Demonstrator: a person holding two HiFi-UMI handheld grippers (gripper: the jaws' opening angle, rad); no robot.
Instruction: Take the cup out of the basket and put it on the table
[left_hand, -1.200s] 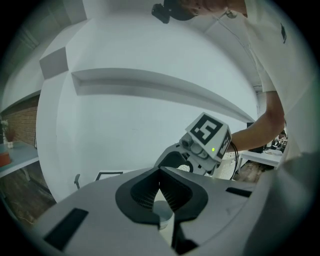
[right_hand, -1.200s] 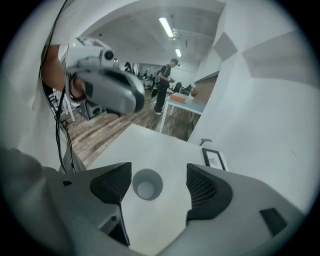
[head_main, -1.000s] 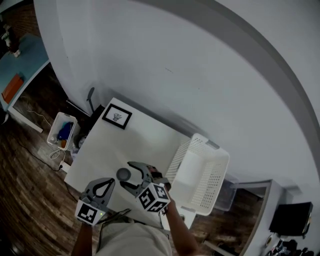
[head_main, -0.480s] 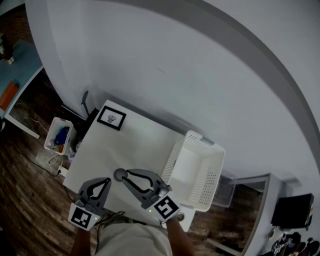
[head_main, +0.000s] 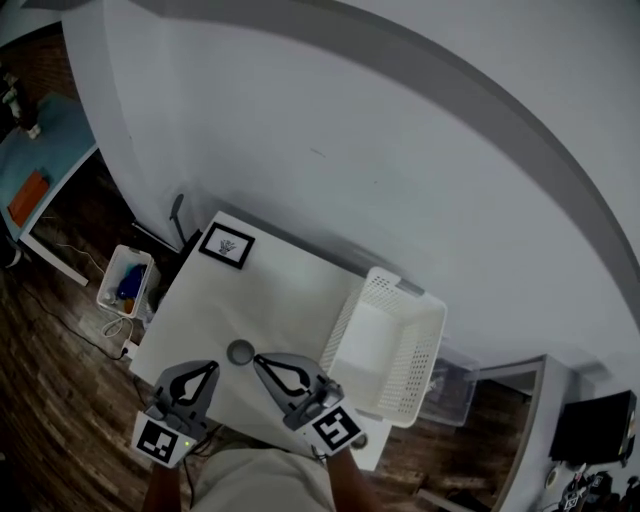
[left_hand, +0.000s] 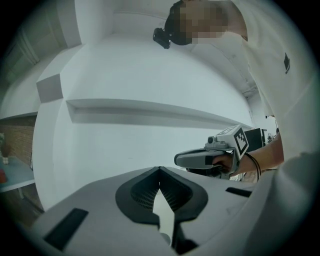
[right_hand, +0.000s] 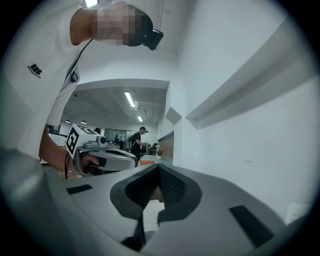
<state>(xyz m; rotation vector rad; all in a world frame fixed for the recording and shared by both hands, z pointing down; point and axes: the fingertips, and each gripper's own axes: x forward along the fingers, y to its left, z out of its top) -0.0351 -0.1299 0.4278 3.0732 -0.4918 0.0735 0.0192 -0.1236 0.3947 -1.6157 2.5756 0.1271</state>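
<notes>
A small grey cup (head_main: 240, 352) stands upright on the white table (head_main: 270, 300), near its front edge. My right gripper (head_main: 259, 359) sits just right of the cup, a little apart from it, its jaws shut with nothing between them. My left gripper (head_main: 212, 367) hovers just left of the cup, also shut and holding nothing. The white basket (head_main: 422, 372) stands at the table's right end with nothing showing inside. In the left gripper view the left gripper (left_hand: 160, 170) points at the wall, and the right gripper view shows the right gripper (right_hand: 160, 167) the same way; neither shows the cup.
A black-framed card (head_main: 226, 246) lies at the table's far left corner. On the floor to the left stands a white bin (head_main: 125, 280) with cables beside it. A grey wall rises right behind the table. A person's forearms and torso fill the bottom edge.
The right gripper's jaws, open beside the cup a second ago, have closed and drawn back toward the person. The cup stays standing on the table. The left gripper has barely shifted.
</notes>
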